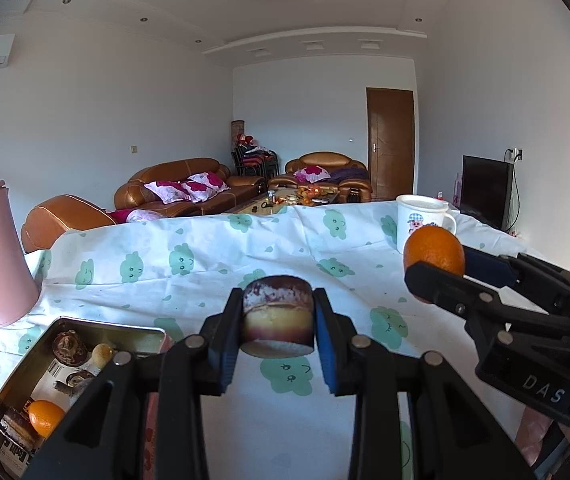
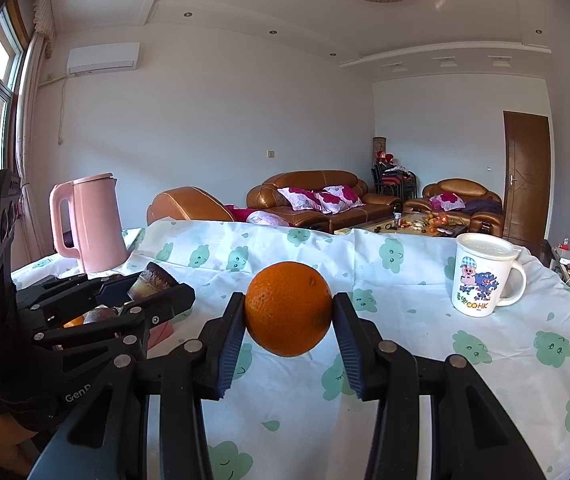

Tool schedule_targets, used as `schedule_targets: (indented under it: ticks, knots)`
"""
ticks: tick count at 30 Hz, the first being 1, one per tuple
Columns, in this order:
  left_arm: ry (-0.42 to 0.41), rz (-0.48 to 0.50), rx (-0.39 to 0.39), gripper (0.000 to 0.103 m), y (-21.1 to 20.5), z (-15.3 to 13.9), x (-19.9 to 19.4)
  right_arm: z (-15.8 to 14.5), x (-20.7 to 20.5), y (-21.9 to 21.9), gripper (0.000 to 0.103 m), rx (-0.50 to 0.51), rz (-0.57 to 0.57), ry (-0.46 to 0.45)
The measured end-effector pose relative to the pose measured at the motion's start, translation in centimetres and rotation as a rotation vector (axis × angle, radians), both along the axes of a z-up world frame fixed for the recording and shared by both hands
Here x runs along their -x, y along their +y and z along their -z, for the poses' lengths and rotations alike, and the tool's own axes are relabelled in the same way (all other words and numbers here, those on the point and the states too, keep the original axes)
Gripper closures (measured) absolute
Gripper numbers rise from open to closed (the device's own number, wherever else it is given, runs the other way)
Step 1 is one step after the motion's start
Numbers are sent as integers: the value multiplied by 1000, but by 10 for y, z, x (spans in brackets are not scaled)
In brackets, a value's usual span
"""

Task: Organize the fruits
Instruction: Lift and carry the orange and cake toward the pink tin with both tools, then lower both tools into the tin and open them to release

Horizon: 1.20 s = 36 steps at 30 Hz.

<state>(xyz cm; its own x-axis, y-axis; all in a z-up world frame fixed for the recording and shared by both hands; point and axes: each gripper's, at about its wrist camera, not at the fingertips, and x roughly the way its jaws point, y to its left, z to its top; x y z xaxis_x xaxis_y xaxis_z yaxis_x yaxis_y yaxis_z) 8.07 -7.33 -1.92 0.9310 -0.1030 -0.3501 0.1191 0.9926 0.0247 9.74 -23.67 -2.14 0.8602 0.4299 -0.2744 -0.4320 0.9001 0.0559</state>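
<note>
left gripper (image 1: pixel 278 316): black plastic linkage arms, silver round pivot screws, blue ribbed pads
right gripper (image 2: pixel 288 322): same black build, blue ribbed pads; white "DAS" lettering on its body

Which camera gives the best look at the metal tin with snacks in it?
The left wrist view: the tin lies open at lower left, an orange and cakes inside. In the right wrist view the left gripper hides nearly all of it.
</note>
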Motion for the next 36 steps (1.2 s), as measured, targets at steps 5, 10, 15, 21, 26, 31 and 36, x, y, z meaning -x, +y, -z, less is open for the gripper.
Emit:
schedule_targets:
  ticks: [5,10,15,21,26,31,36]
  knots:
    - [5,1,2,68,9,0,12,0,9,11,57,-5,-29,14]
    - [7,-5,13,68,21,0,23,0,23,29,57,16,-75,5]
    - [18,-28,31,68,38,1,32,1,30,44,57,20,-109,11]
    - [24,-63,53,68,60,0,42,2,36,61,57,16,-149,21]
    - [27,-83,63,68,73,0,50,-2,42,76,57,27,-184,18]
    - [34,-123,71,68,91,-1,56,-7,44,92,57,36,-226,20]
    - [42,-173,91,68,118,-3,62,-10,46,110,57,39,-264,22]
